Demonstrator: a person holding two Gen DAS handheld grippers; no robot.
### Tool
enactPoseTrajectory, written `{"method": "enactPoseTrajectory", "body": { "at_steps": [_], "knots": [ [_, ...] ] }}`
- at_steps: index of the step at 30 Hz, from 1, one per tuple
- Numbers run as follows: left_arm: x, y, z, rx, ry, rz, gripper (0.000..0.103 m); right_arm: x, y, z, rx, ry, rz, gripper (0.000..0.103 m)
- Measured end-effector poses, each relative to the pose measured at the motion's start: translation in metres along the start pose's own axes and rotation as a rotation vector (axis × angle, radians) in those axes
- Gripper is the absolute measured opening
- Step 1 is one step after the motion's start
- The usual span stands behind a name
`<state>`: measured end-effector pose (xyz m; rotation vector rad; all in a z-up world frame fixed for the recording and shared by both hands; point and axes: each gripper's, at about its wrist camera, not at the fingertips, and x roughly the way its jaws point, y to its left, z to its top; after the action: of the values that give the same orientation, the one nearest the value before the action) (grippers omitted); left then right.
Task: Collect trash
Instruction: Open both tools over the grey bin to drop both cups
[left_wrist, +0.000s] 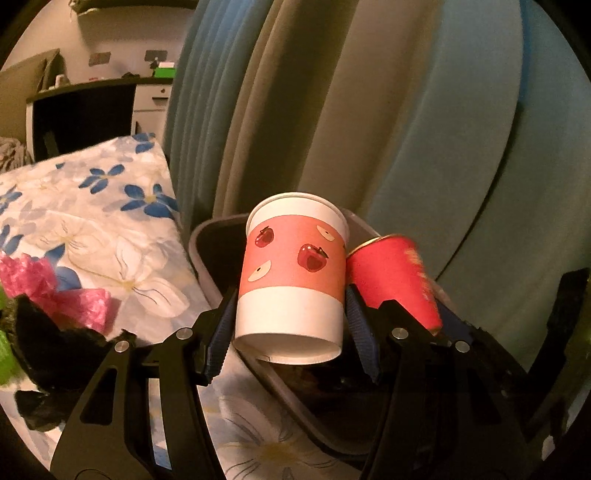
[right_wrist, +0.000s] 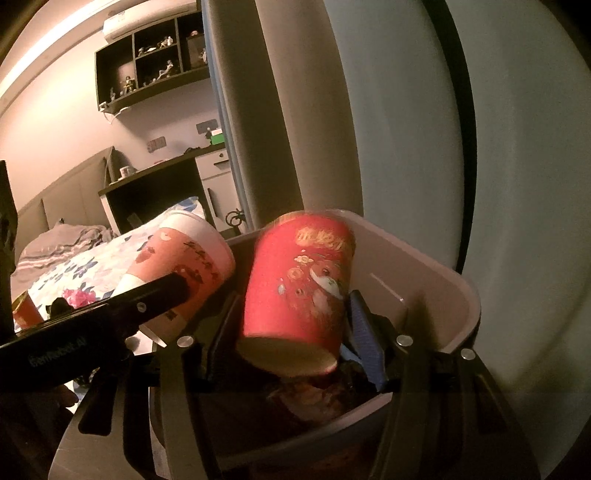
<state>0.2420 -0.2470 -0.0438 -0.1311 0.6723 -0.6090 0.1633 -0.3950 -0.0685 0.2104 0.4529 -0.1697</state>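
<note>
Over the bin, you have a paper cup in each gripper, and both are poised for the drop. The left gripper holds the apple cup upright, pads against its lower sides, jaws about half open around it. The right gripper has the red cup between its pads, tilted slightly; the jaws stand about half open, and the cup looks blurred, so I cannot tell whether it is gripped or already slipping.

To do this well, I judge you should keep both cups inside the rim before you let go. The apple cup sits near the bin's left edge, by the floral cloth, so carry it a little further over the opening. The two cups touch side by side; free one at a time so neither knocks the other out. Open wide enough that the pads clear the walls cleanly.

Inside the bin there is already dark, crumpled stuff at the bottom; what it is I cannot make out. More litter waits on the cloth: pink wrap and another red cup.
</note>
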Motion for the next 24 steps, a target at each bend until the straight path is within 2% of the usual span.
{"method": "enactPoseTrajectory", "body": {
  "at_steps": [5,11,19,24],
  "knots": [
    [0.006,-0.005,-0.003,0.004,0.025,-0.022,0.057,0.000,-0.003,-0.003,-0.007,0.004,-0.020,0.058],
    [0.010,-0.006,-0.007,0.002,0.050,-0.035,0.058,-0.008,-0.009,-0.007,-0.017,0.002,-0.051,0.064],
    [0.003,-0.009,-0.011,-0.002,0.045,-0.015,0.080,-0.036,-0.021,-0.011,0.001,-0.041,-0.096,0.070],
    [-0.011,-0.001,-0.013,-0.037,0.040,0.039,0.091,-0.052,-0.019,-0.010,0.013,-0.067,-0.083,0.075]
  ]
}}
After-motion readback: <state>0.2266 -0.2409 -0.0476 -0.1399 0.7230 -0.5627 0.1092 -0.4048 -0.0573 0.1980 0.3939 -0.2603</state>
